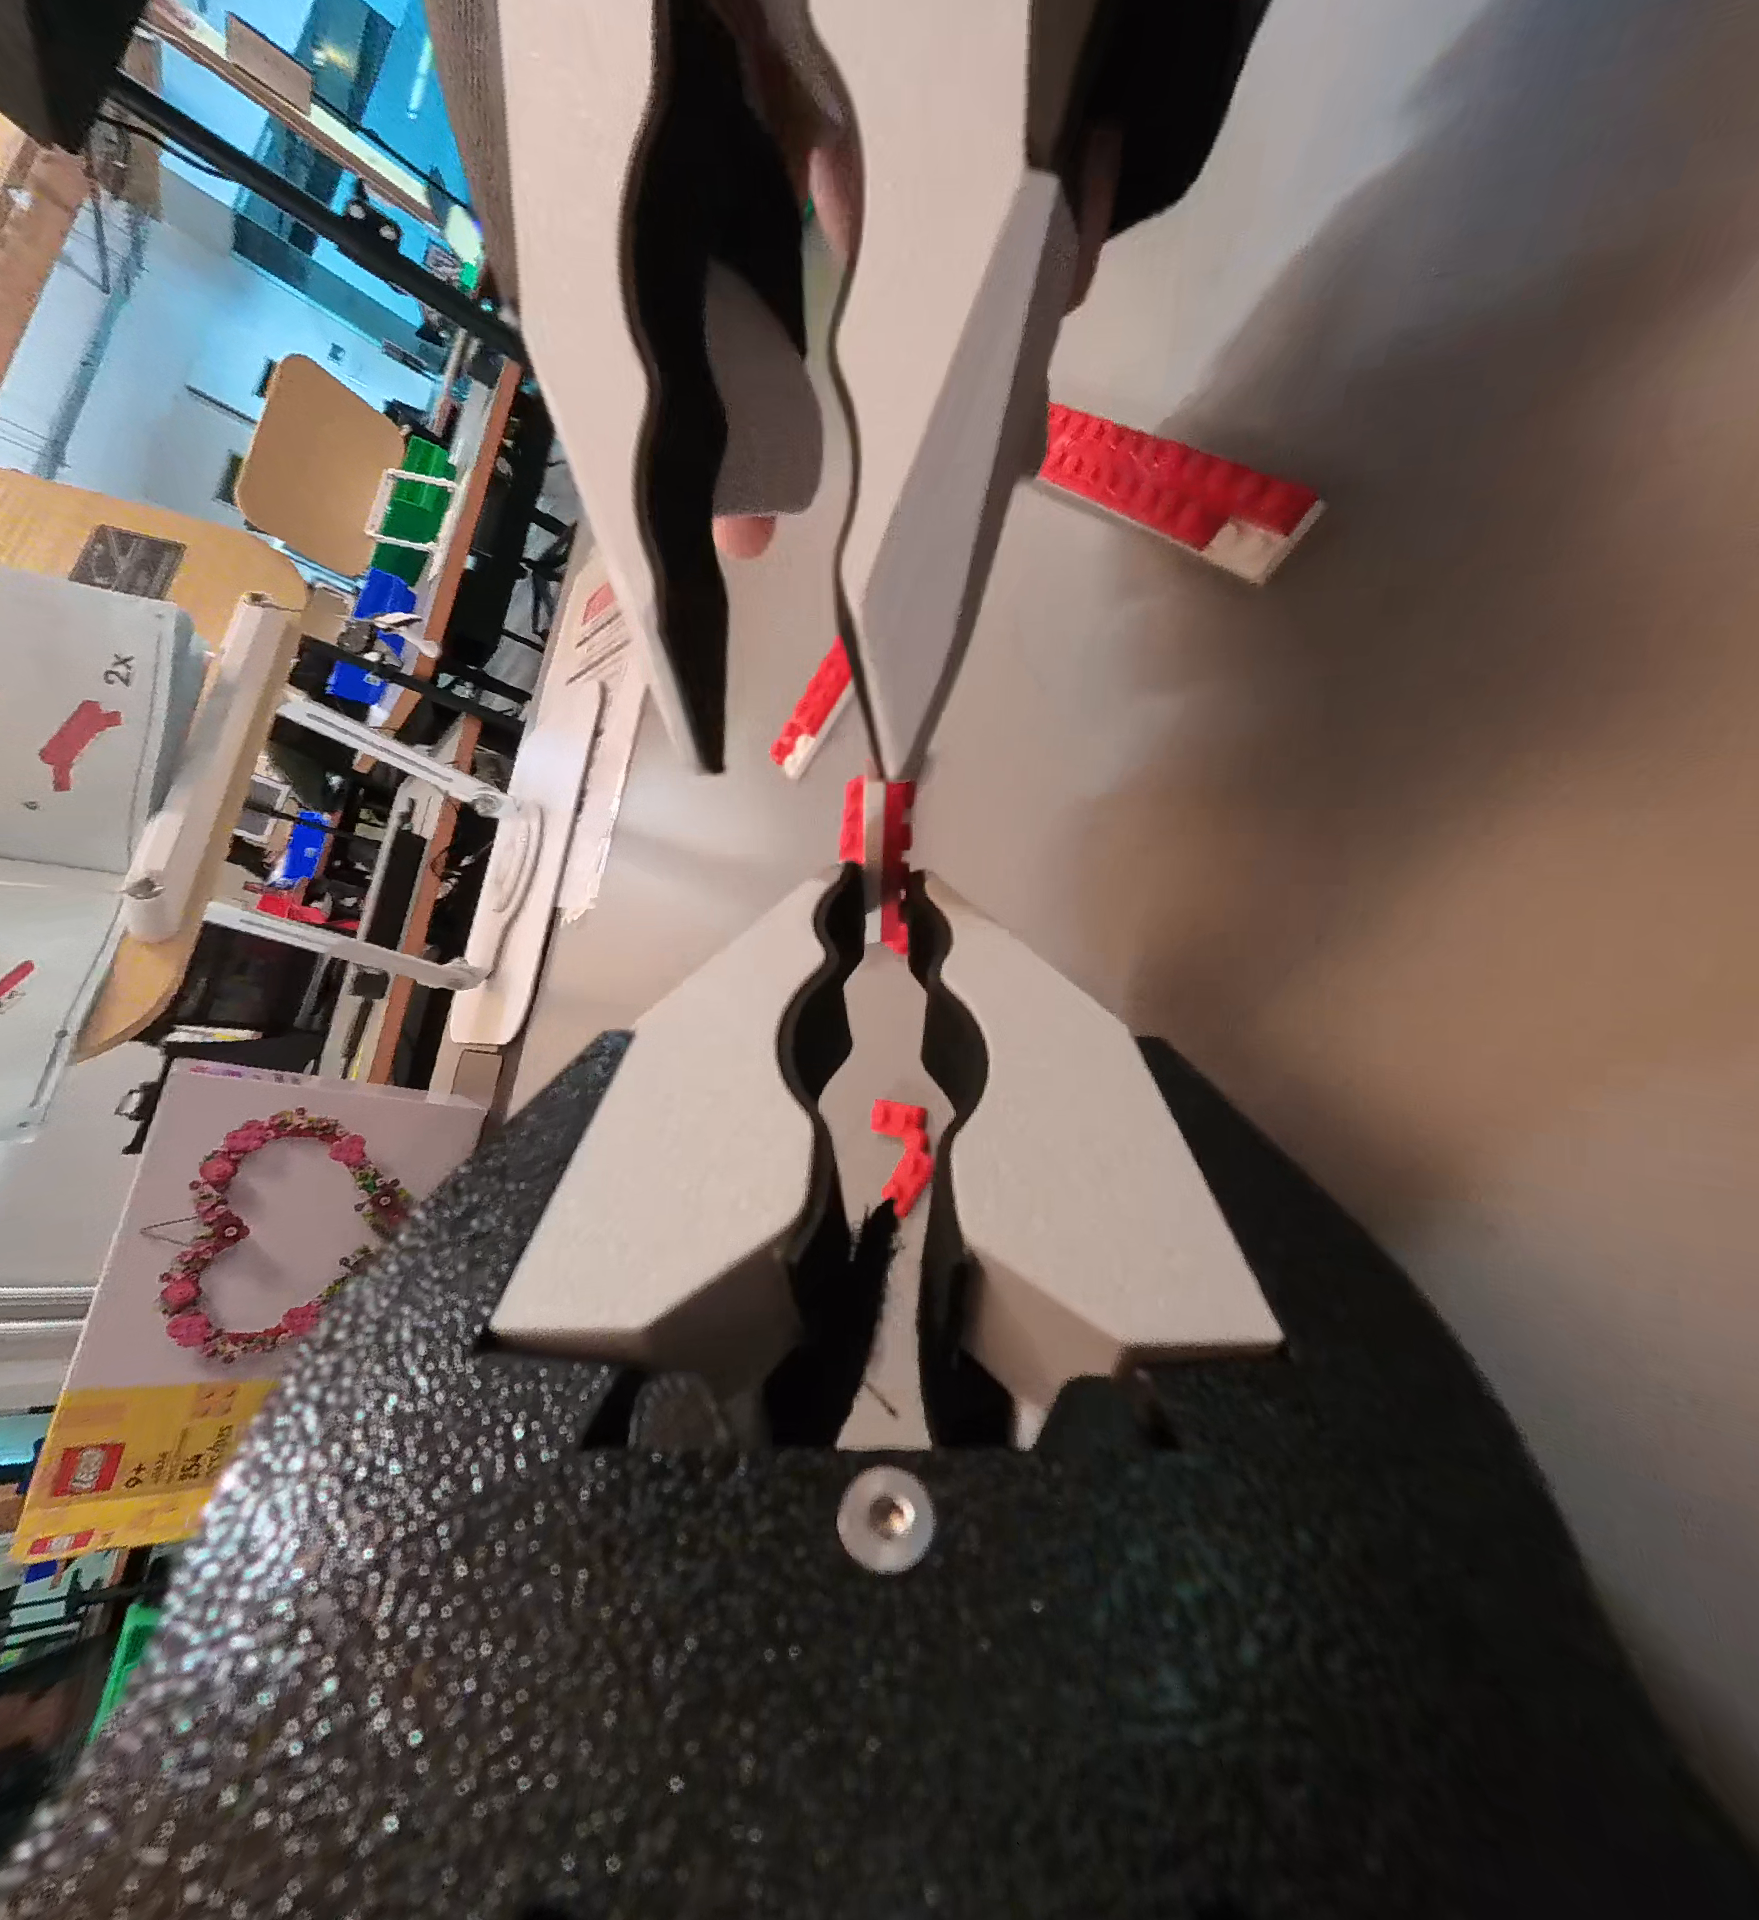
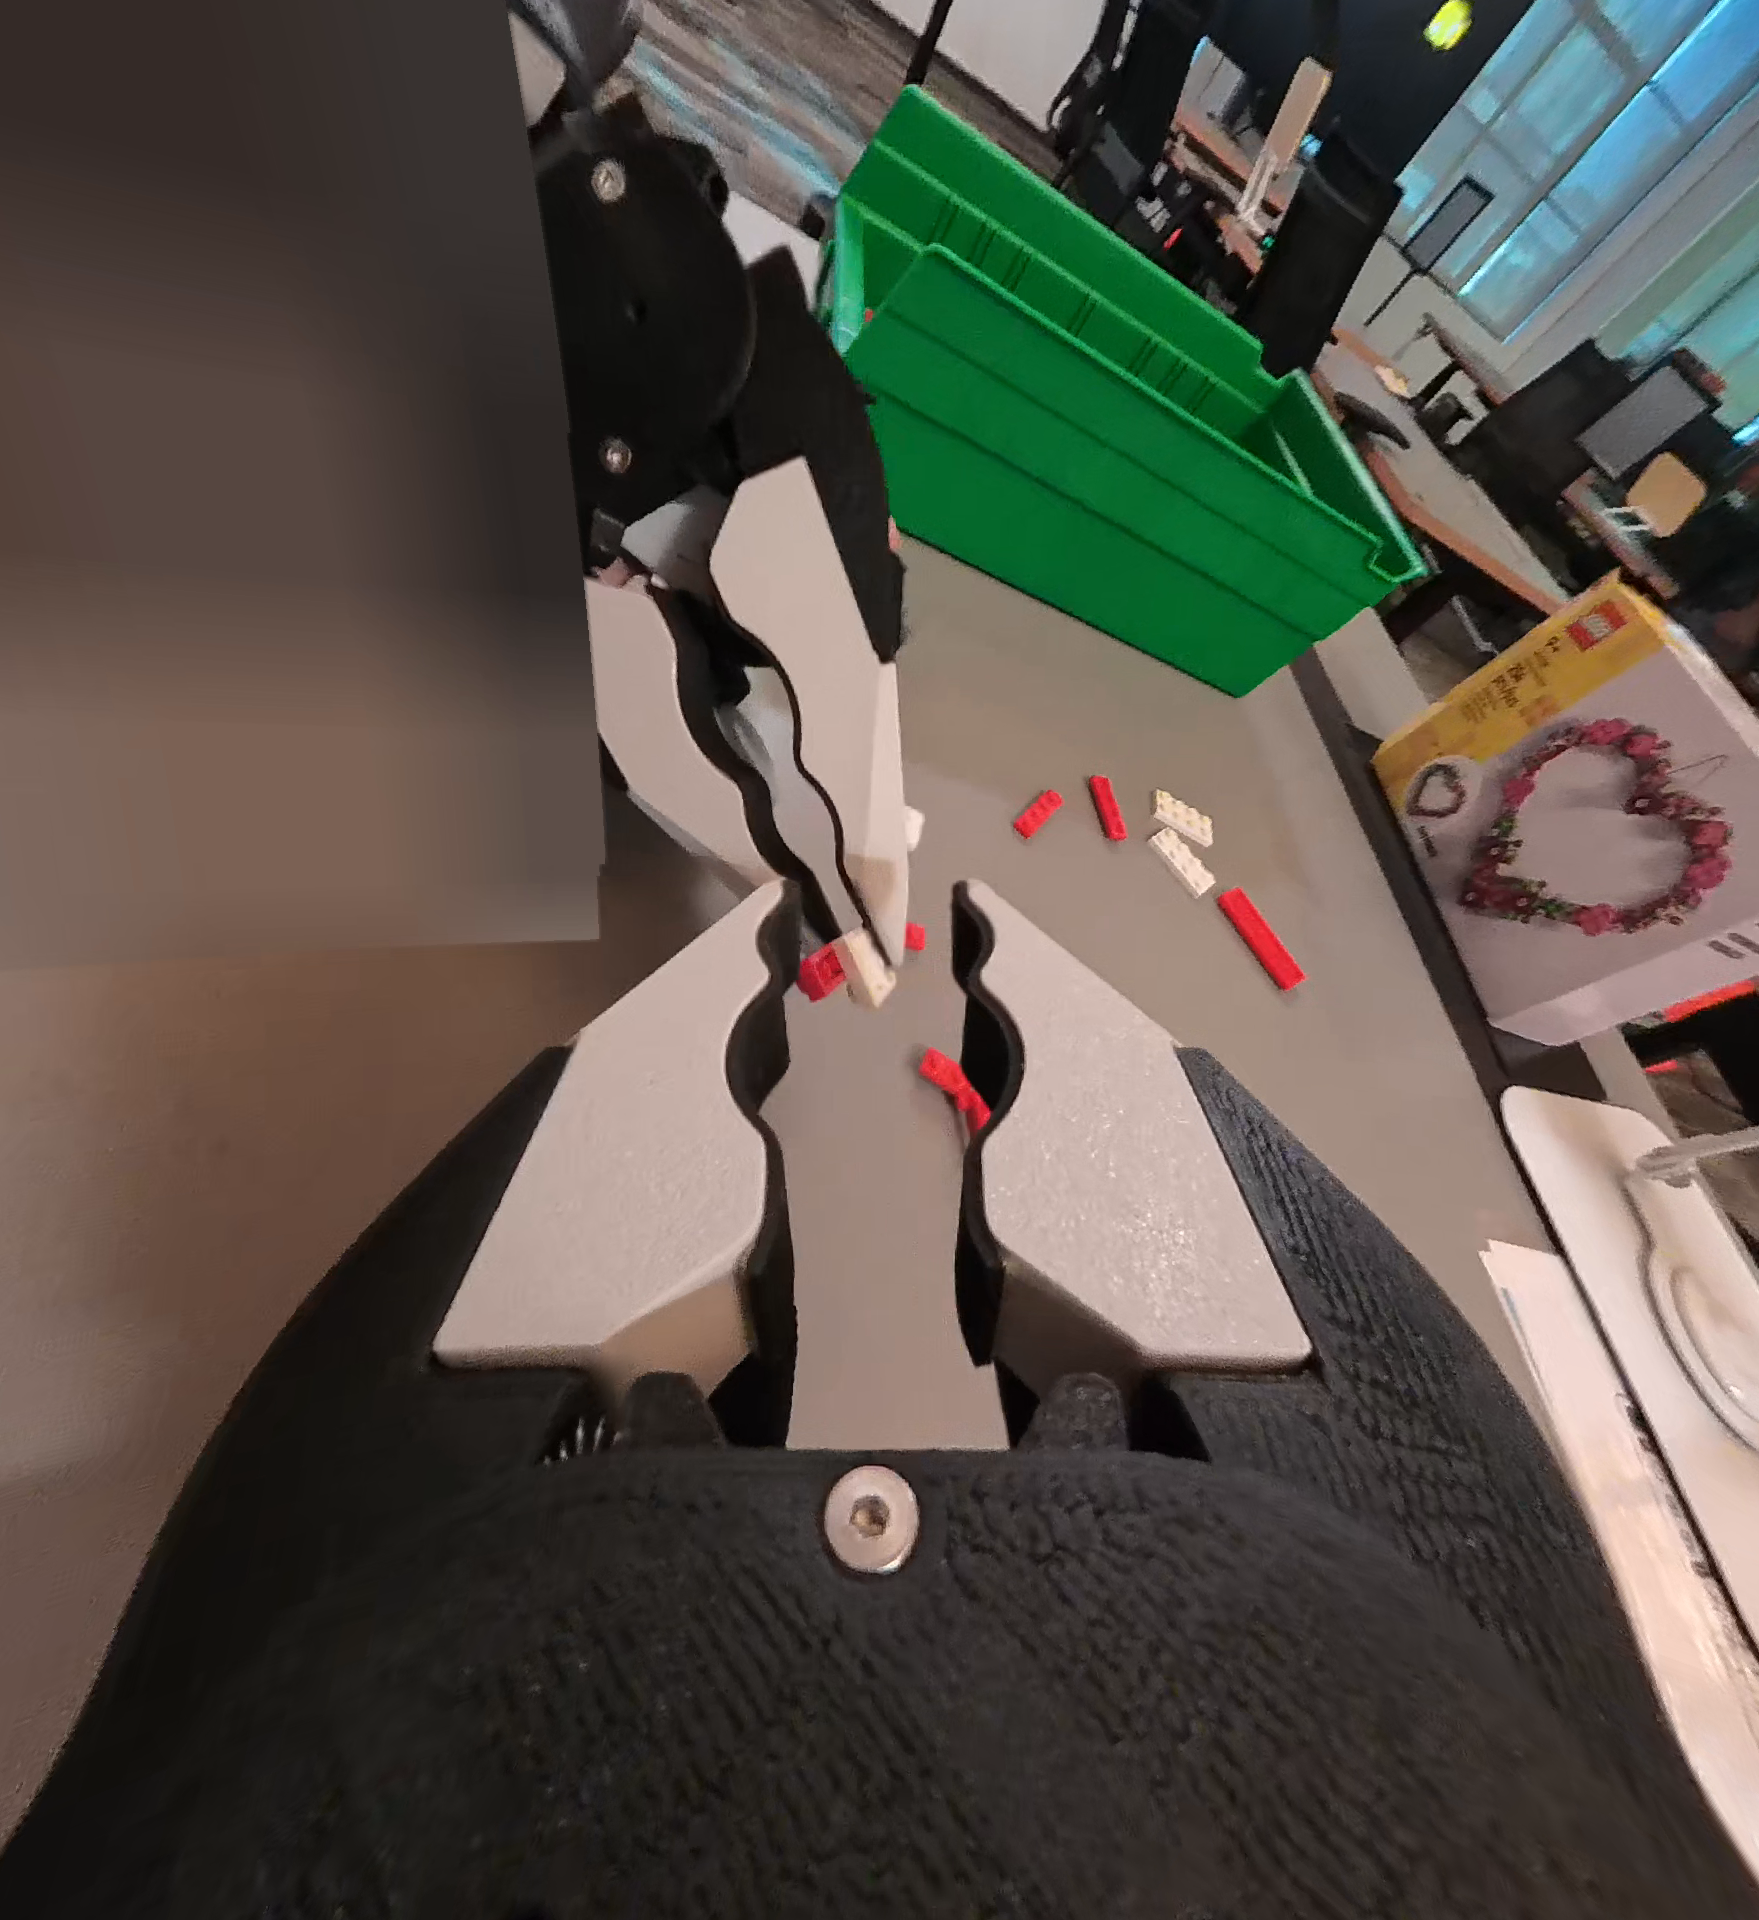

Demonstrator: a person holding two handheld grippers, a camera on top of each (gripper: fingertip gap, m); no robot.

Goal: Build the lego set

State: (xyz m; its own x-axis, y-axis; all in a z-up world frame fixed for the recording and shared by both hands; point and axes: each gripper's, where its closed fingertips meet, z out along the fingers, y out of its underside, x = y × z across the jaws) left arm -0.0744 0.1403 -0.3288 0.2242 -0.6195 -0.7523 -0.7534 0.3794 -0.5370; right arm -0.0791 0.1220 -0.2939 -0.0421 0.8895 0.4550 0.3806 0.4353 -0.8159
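Left tongs (image 1: 880, 883) clamped, right tongs (image 2: 870, 914) parted

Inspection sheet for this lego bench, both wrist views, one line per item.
Surface: grey table, matte, loose bricks on it.
Job's things: small red-and-white brick assembly held above the table; red bricks and white bricks scattered; curved red piece near the right fingers.
Clutter: green bins at the far edge; set box on the right; instruction booklet on a stand.
Grippers: left gripper shut on the assembly; right gripper open, one fingertip touching the assembly.
Cables: nothing seen.
Surroundings: desks, chairs, windows behind.
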